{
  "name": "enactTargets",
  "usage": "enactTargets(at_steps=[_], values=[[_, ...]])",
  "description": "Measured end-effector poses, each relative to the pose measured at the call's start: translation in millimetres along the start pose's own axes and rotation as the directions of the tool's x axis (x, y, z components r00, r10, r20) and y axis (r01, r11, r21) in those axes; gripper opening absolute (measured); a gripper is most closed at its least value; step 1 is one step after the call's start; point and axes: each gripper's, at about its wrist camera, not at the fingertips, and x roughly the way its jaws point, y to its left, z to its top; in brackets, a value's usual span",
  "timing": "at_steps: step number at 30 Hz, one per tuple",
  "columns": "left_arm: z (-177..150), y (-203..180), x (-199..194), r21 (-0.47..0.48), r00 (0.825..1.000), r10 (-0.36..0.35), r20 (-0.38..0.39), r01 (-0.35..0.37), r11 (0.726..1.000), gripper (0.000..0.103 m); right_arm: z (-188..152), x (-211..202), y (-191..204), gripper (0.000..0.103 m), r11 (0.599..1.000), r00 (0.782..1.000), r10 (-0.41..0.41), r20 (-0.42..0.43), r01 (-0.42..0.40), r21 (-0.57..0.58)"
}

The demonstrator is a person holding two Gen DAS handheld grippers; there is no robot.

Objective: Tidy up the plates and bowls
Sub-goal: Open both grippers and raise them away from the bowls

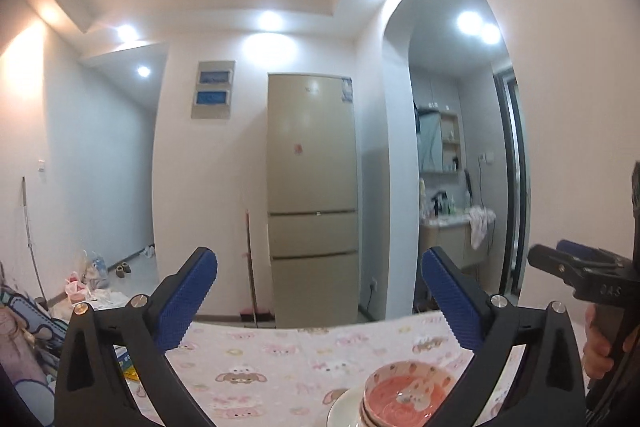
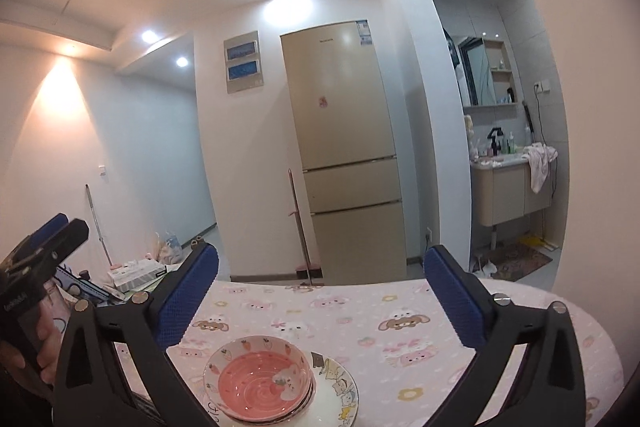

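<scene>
Glazed ceramic, by the look of it: the pink bowls (image 2: 265, 385) sit nested in a short stack on a white plate (image 2: 344, 393) with small cartoon figures round its rim, and the whole pile rests on the table (image 2: 460, 339) under a pink animal-print cloth, toward its near edge. I judge such ware stiff, fairly heavy once stacked, slick under rubber pads and quick to chip if knocked, so the safest hold is probably a pinch across a rim, one finger inside and one outside, or under the plate's lip so that everything goes together (the bowls could slide on the plate if it tips). The right gripper (image 2: 320, 291) hangs above and behind the stack with its blue-padded fingers spread wide and nothing between them; the left gripper (image 1: 320, 291) is likewise spread wide and empty, with the stack low to its right in the left wrist view. Each gripper shows at the edge of the other's view, so the two are close side by side and could get in each other's way over the stack. The cloth around the pile shows nothing else on it. Beyond the table stand a beige fridge (image 2: 344, 147), a broom (image 2: 300, 227) leaning beside it, clutter at the left, and a washbasin cabinet (image 2: 512, 187) through the arch.
</scene>
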Motion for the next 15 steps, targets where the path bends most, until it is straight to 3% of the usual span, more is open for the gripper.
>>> enactTargets(at_steps=[3,9,15], values=[[1.6,2.9,-13.7,-0.025,1.000,-0.016,0.003,0.016,1.000,0.103,0.6,-22.0,3.7,0.103,0.999,0.999,-0.008,0.034,0.009,-0.032],[-10.1,-10.4,-38.4,0.033,1.000,-0.004,-0.005,0.004,0.999,0.103,-5.7,-50.4,16.2,0.103,0.992,0.998,-0.009,0.058,0.016,-0.123],[-50.1,-13.6,-45.7,0.045,0.997,-0.043,-0.068,0.046,0.998,0.103,-35.1,-60.0,22.2,0.103,0.983,0.996,-0.046,0.077,0.059,-0.173]])
